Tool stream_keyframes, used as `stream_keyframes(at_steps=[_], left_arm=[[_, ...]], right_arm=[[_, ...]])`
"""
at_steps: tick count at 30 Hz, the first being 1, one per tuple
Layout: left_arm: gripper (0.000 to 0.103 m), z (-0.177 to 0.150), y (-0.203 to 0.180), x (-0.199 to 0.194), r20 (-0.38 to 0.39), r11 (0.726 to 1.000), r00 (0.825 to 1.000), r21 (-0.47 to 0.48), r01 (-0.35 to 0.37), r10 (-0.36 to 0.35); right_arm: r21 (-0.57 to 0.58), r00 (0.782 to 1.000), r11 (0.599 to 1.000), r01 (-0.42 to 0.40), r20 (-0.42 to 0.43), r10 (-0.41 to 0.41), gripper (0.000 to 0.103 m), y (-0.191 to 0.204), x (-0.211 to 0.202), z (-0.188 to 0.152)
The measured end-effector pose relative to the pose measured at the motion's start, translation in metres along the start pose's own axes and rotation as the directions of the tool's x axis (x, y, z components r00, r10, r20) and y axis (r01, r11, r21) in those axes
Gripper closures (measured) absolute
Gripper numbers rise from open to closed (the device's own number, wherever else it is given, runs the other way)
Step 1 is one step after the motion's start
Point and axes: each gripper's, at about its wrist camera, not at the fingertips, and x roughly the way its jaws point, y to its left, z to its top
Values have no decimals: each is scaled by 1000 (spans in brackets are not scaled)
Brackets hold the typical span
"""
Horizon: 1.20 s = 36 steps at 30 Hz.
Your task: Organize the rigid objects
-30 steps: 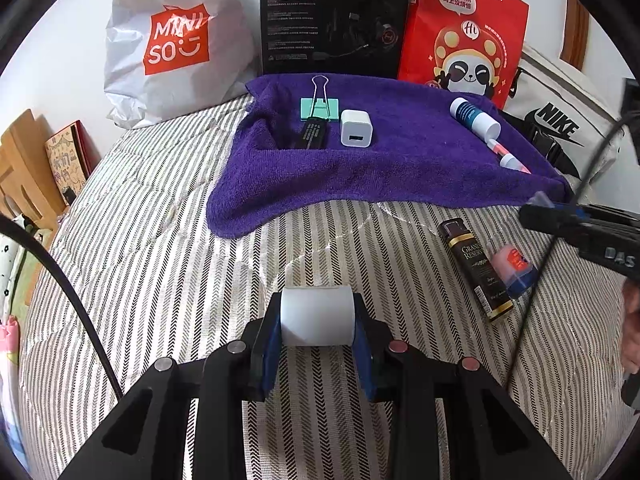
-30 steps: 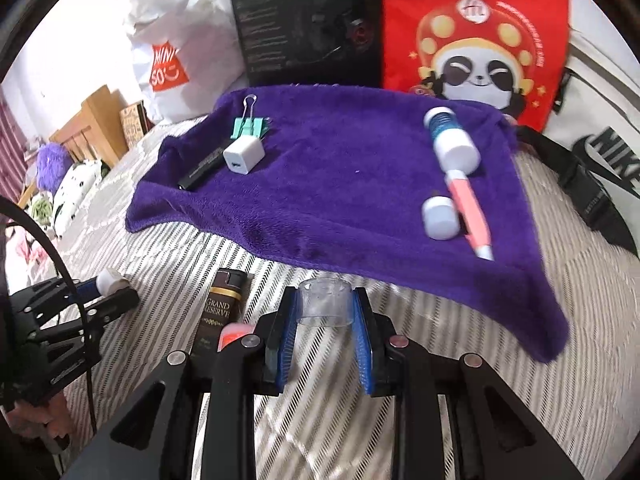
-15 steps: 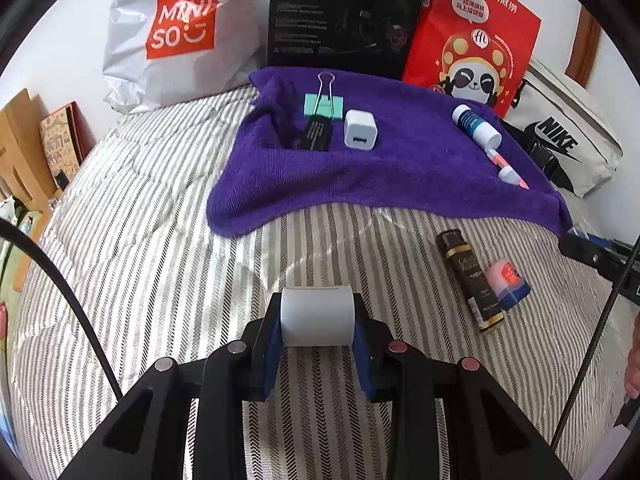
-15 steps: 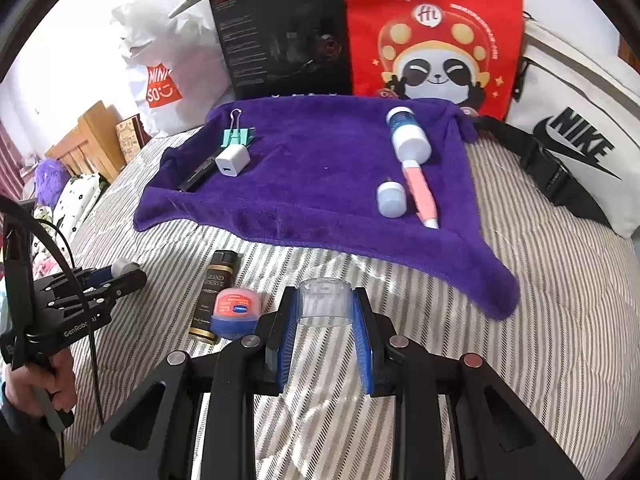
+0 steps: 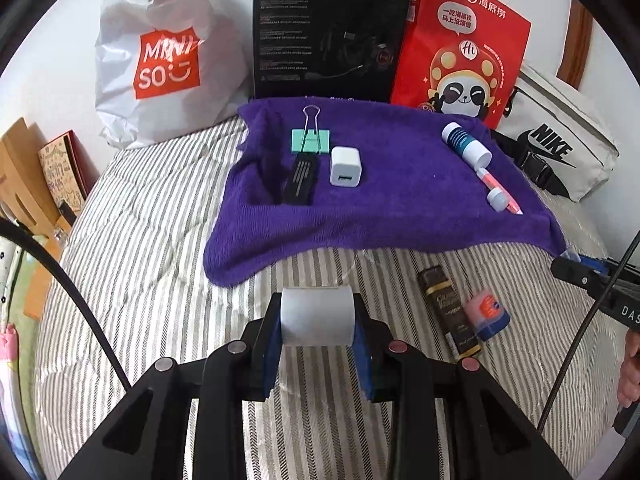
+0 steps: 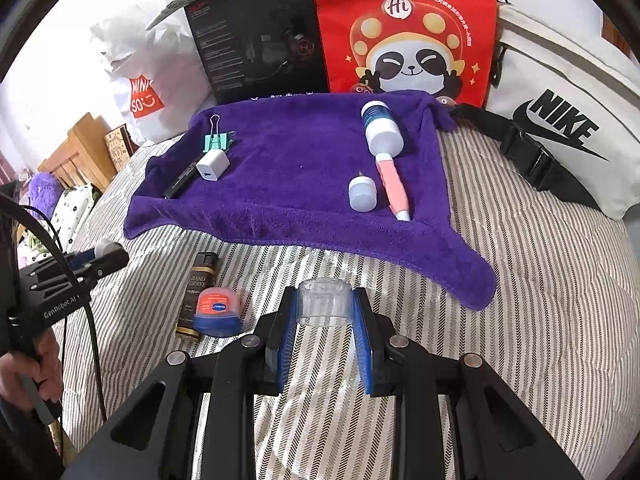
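The left gripper (image 5: 318,334) clamps a white cylinder (image 5: 317,317); the right gripper (image 6: 325,322) clamps a clear cap (image 6: 325,302). Ahead of both lies the towel (image 6: 304,184); each piece should probably be carried level and set beside its like there.

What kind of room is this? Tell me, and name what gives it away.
Most likely a bedroom. The work surface is a striped quilted bedcover, a wooden bed frame stands at the left edge, and shopping bags, such as the white Miniso bag, lean against the wall behind the purple towel.
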Motion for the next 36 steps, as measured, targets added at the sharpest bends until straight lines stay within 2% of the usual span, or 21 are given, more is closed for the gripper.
stream_keyframes(at_steps=[6, 20, 32, 36], left_arm=[[74, 13, -2, 0, 8, 1000, 1000, 7, 6, -6], [74, 48, -6, 10, 11, 999, 999, 27, 41, -41], [73, 85, -7, 52, -33, 996, 996, 6, 89, -88], [73, 88, -10, 66, -56, 997, 996, 23, 75, -73]], right_arm=[[-24, 1000, 999, 31, 2, -31, 76, 0, 1, 5], [-28, 1000, 999, 17, 20, -16, 76, -4, -2, 24], [-28, 1000, 1000, 11, 26, -10, 76, -6, -1, 37], [-24, 1000, 1000, 8, 18, -7, 76, -8, 2, 36]])
